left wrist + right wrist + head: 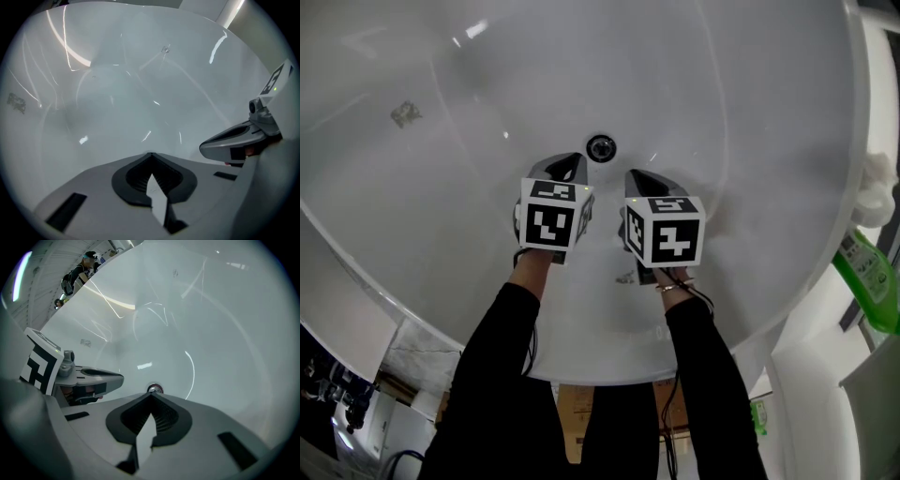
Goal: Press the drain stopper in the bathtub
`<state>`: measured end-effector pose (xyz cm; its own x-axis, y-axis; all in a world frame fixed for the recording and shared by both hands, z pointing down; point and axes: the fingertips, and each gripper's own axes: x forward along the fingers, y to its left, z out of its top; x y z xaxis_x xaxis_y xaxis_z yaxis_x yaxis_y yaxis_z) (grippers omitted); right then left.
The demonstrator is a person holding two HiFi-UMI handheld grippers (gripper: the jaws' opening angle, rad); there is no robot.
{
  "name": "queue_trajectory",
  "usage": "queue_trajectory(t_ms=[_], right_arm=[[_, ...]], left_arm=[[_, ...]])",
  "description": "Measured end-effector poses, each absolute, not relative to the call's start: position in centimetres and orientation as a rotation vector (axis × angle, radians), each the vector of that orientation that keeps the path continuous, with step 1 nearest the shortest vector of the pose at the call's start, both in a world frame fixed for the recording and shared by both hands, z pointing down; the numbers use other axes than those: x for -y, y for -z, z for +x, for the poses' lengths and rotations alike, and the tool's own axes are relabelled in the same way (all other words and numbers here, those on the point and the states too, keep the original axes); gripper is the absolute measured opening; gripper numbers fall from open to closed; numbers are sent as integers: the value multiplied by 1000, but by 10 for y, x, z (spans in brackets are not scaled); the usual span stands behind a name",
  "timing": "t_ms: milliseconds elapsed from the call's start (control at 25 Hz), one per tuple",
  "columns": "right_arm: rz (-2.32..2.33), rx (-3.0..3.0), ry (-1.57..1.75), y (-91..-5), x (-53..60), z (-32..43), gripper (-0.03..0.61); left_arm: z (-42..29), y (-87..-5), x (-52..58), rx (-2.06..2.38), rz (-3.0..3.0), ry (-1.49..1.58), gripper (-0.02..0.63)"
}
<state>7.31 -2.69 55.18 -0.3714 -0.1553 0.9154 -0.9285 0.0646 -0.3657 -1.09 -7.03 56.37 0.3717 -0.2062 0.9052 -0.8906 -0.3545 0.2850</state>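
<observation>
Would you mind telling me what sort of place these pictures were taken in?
Most likely a bathroom, or a mock-up of one: a white bathtub fills the view, a round metal drain stopper sits at its bottom, and a green bottle shows beyond its rim.

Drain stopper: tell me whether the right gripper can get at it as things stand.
Probably yes. The drain stopper sits just beyond the tips of the right gripper, whose jaws are shut, with only bare bathtub floor between them. The left gripper is off to the side, not across the path.
</observation>
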Motion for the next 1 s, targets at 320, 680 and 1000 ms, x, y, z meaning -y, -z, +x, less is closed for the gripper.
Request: queue_trajectory(t_ms=[320,680,1000], right_arm=[[1101,1631,-1374,-542,21,69,2],[1107,1629,-1380,-531,14,56,2],[1125,1646,-1378,-506,9,61,2]], left_arm=[[-22,-548,64,959,1787,-1027,6],[-33,-527,61,938,1813,-1011,6],[-27,-492,61,942,1832,-1000,6]])
